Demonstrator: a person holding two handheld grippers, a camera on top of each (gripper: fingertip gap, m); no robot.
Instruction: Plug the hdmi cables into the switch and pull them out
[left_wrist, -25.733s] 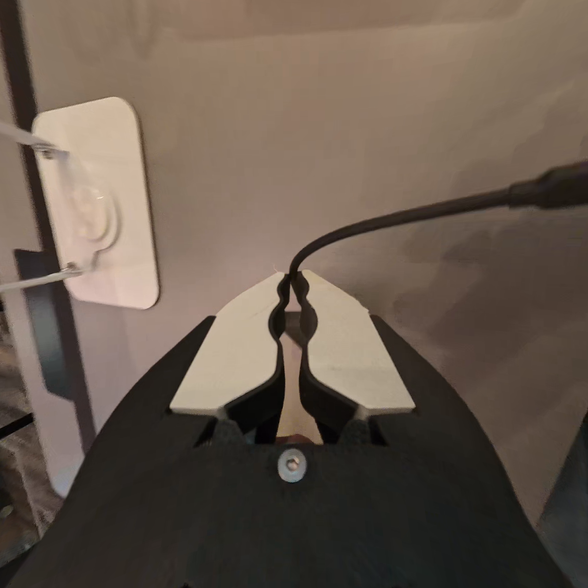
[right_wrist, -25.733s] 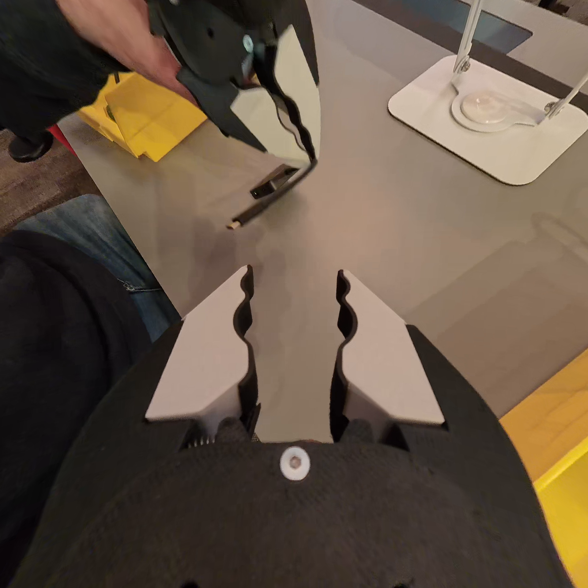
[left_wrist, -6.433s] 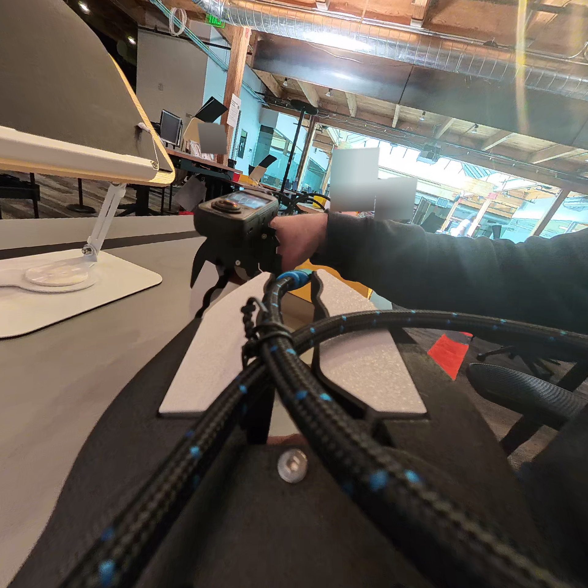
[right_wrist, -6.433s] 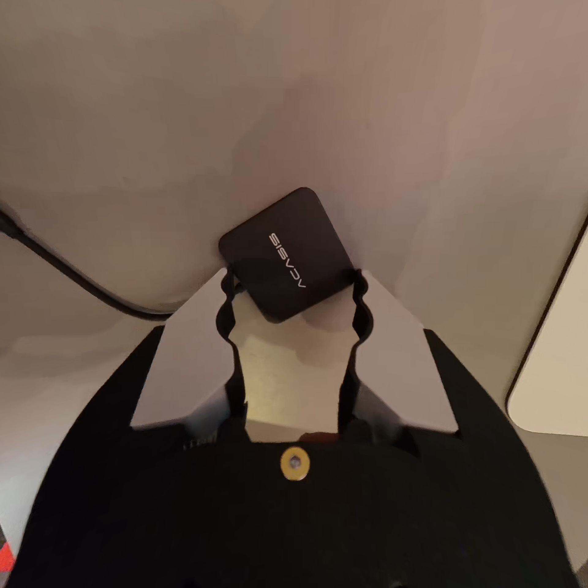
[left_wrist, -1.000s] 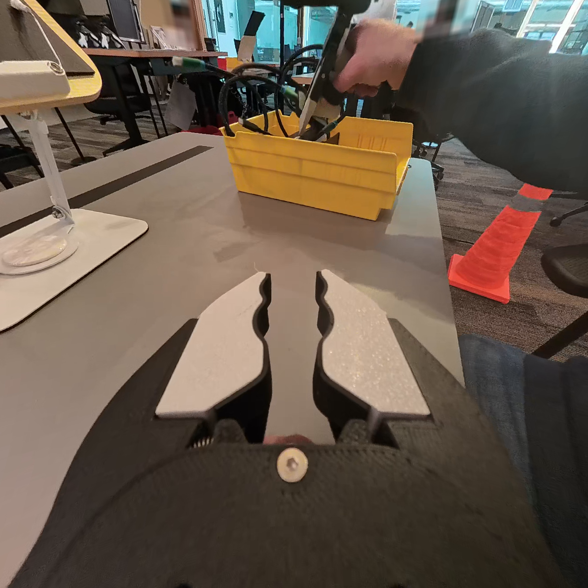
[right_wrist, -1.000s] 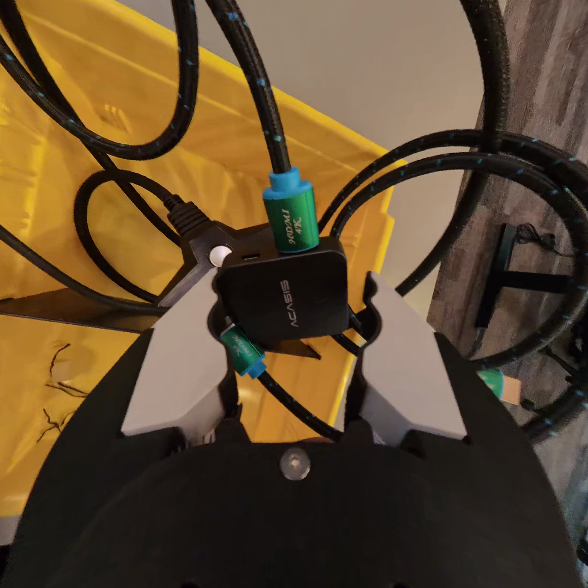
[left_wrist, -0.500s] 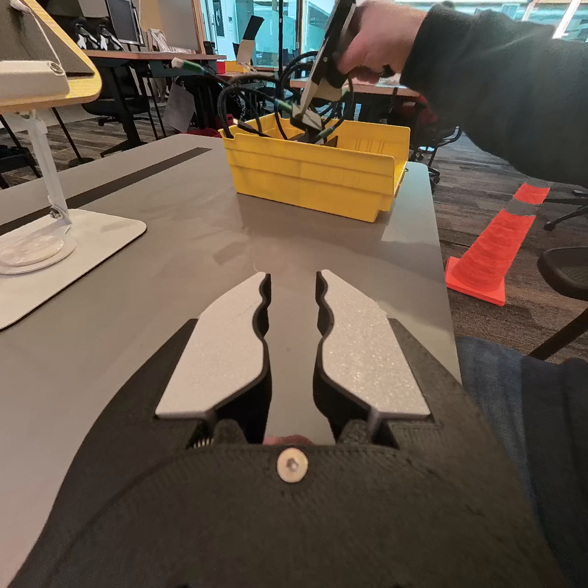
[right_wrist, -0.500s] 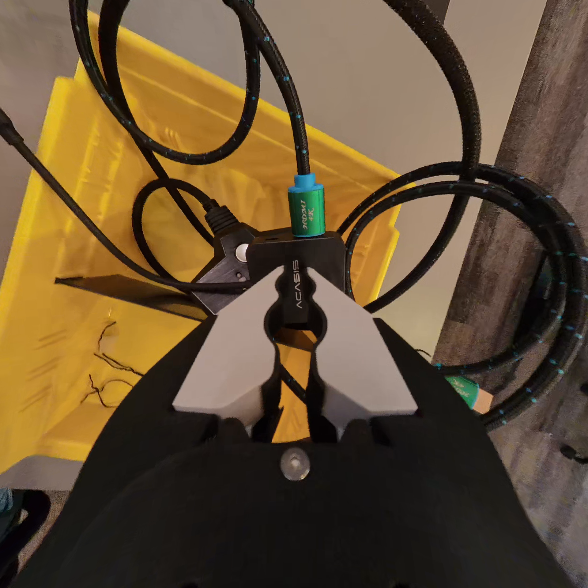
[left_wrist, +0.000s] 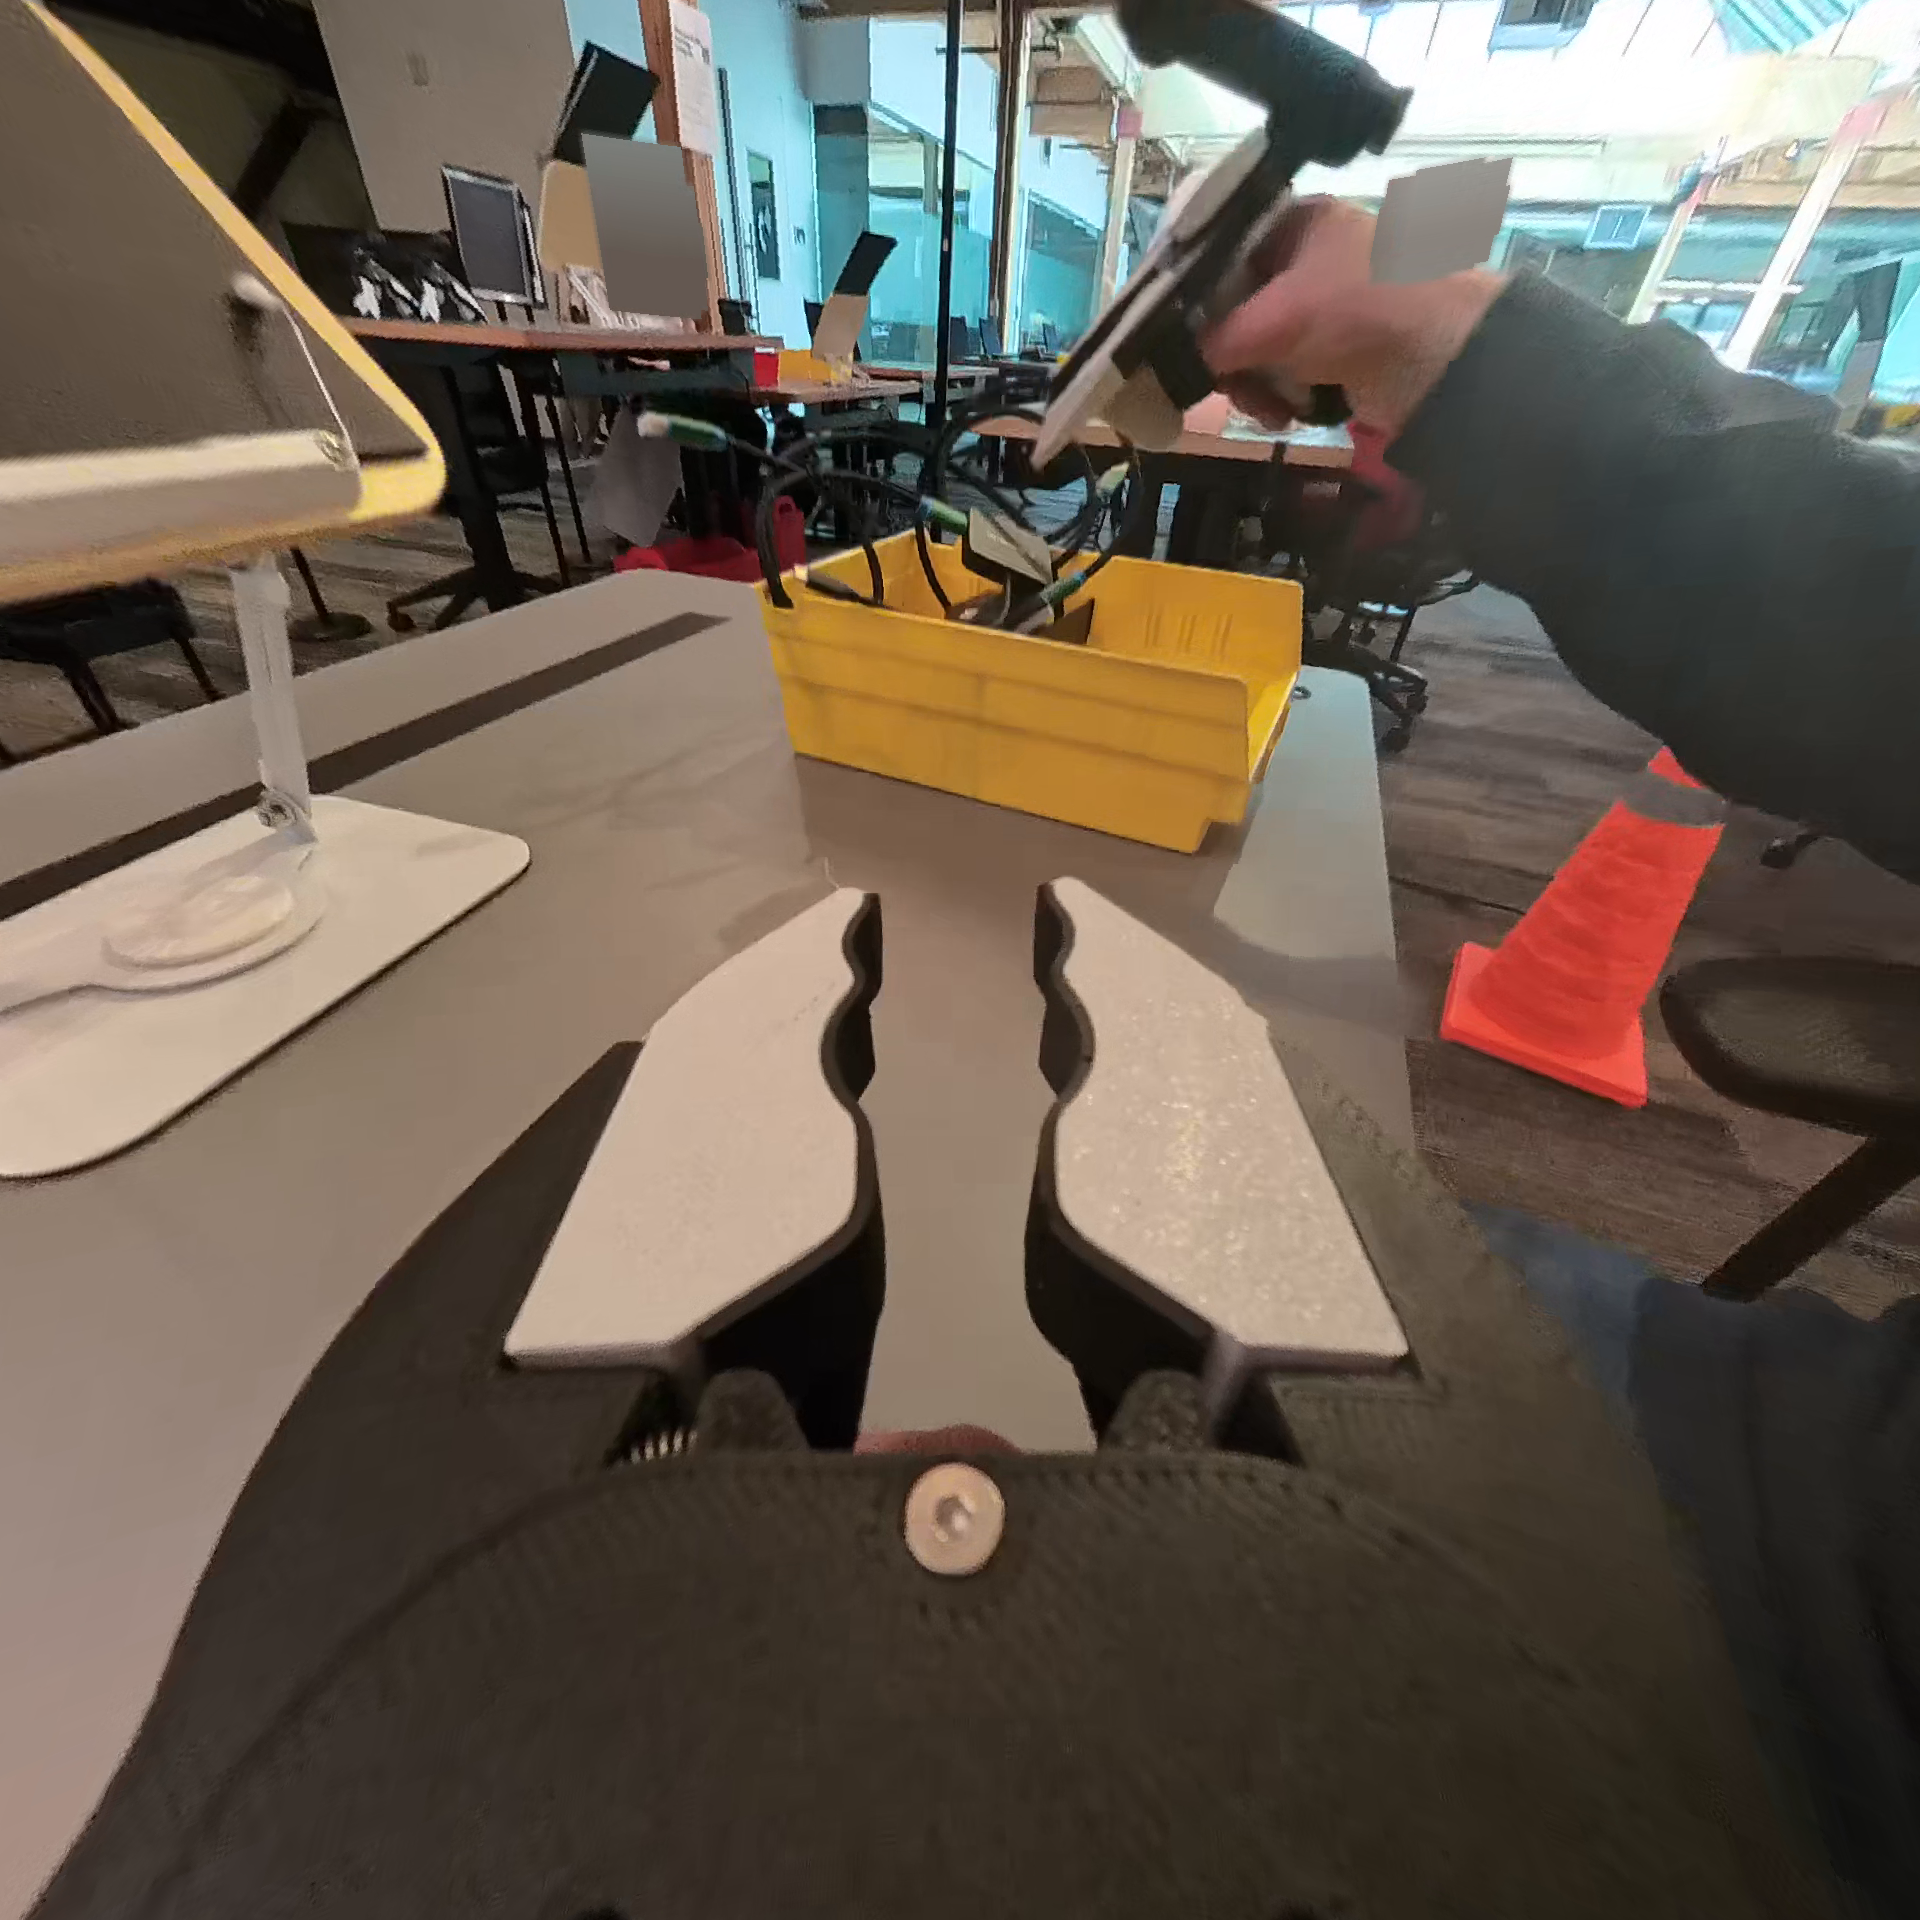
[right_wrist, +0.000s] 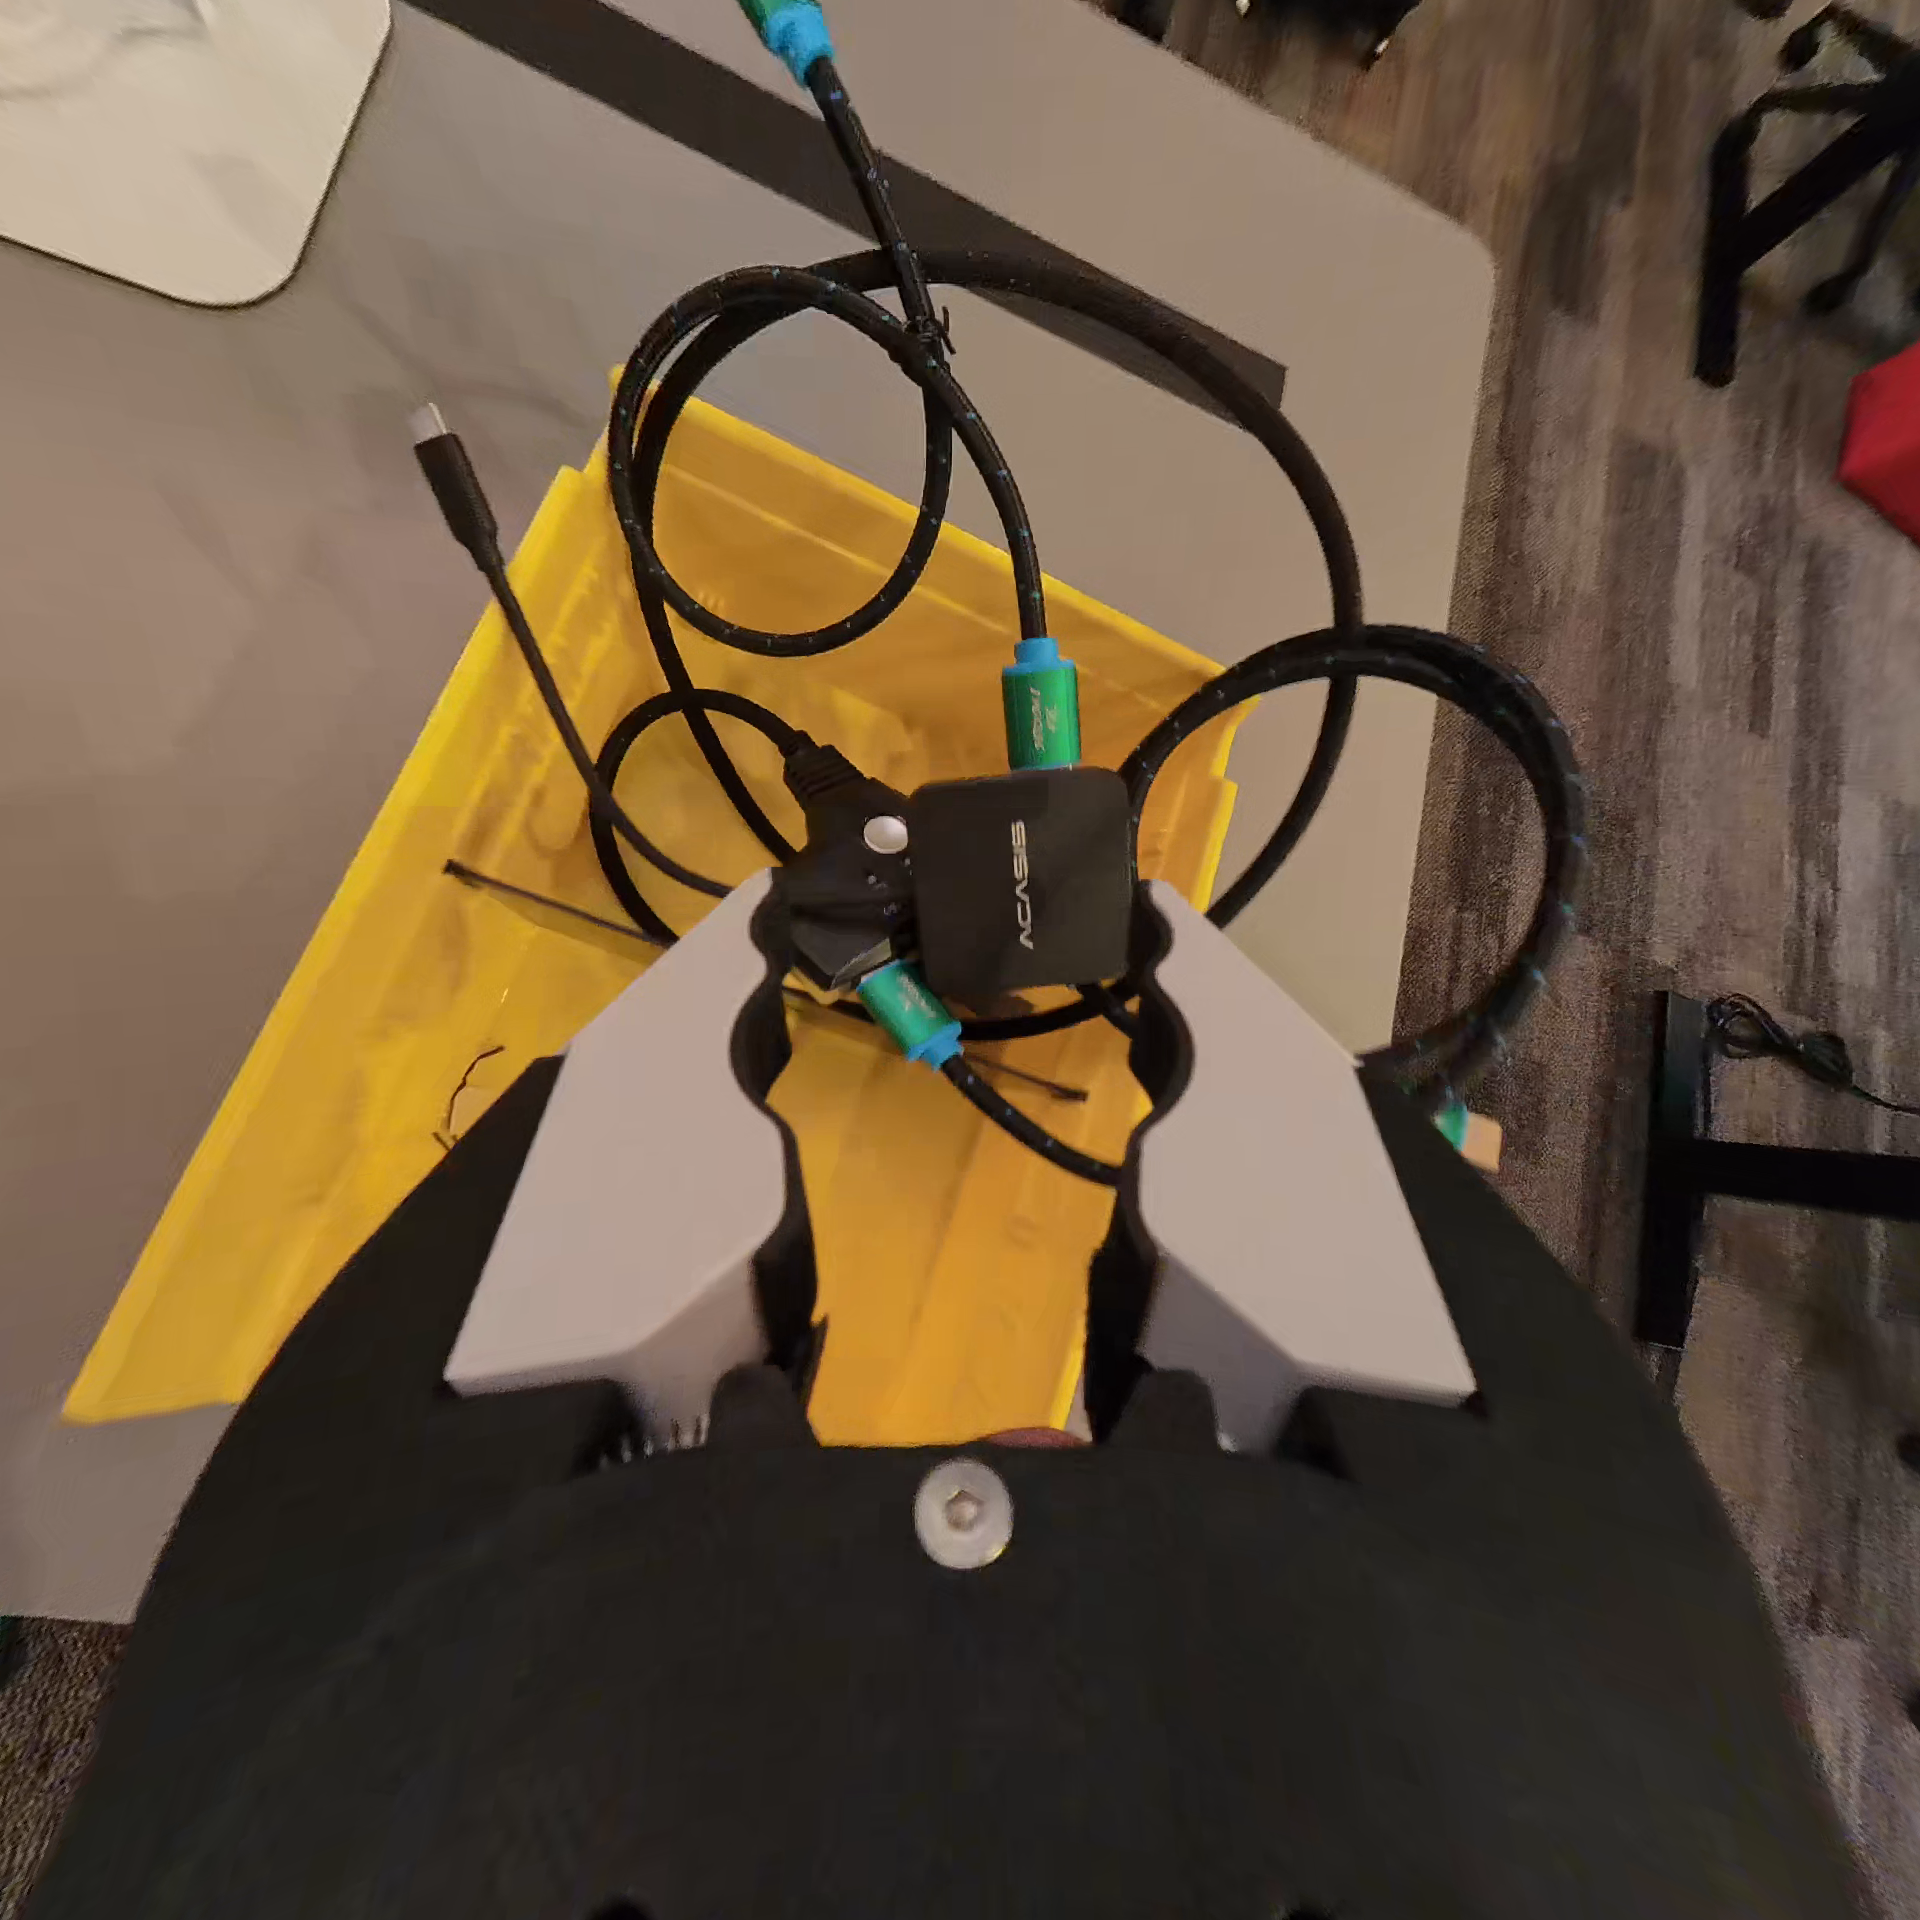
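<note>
A black HDMI switch (right_wrist: 1023, 883) lies in a yellow bin (right_wrist: 312, 1143) among braided black HDMI cables (right_wrist: 790, 468). One green plug (right_wrist: 1042, 717) sits in its far side and another (right_wrist: 909, 1008) at its near left corner. My right gripper (right_wrist: 961, 899) is open above the switch, with the jaws wide and holding nothing. The left wrist view shows it (left_wrist: 1060, 436) held by a hand above the bin (left_wrist: 1018, 727). My left gripper (left_wrist: 956, 899) is open and empty, low over the grey table (left_wrist: 520, 1091).
A thin black cable with a small metal plug (right_wrist: 426, 421) sticks out over the bin's left wall. A loose green plug (right_wrist: 1465, 1132) hangs past the table edge. A white stand base (left_wrist: 208, 935) is at the left. An orange cone (left_wrist: 1569, 966) and a chair (left_wrist: 1818, 1039) stand on the floor at the right. Spacing between my two grippers at the tips: around 45 cm. Measured from the fingertips, the green plug (right_wrist: 1042, 717) is 8 cm or so from the right gripper and 45 cm from the left.
My right gripper was shut on the switch half a second ago. It has opened, let the switch go into the bin and risen. My left gripper has stayed open in place.
</note>
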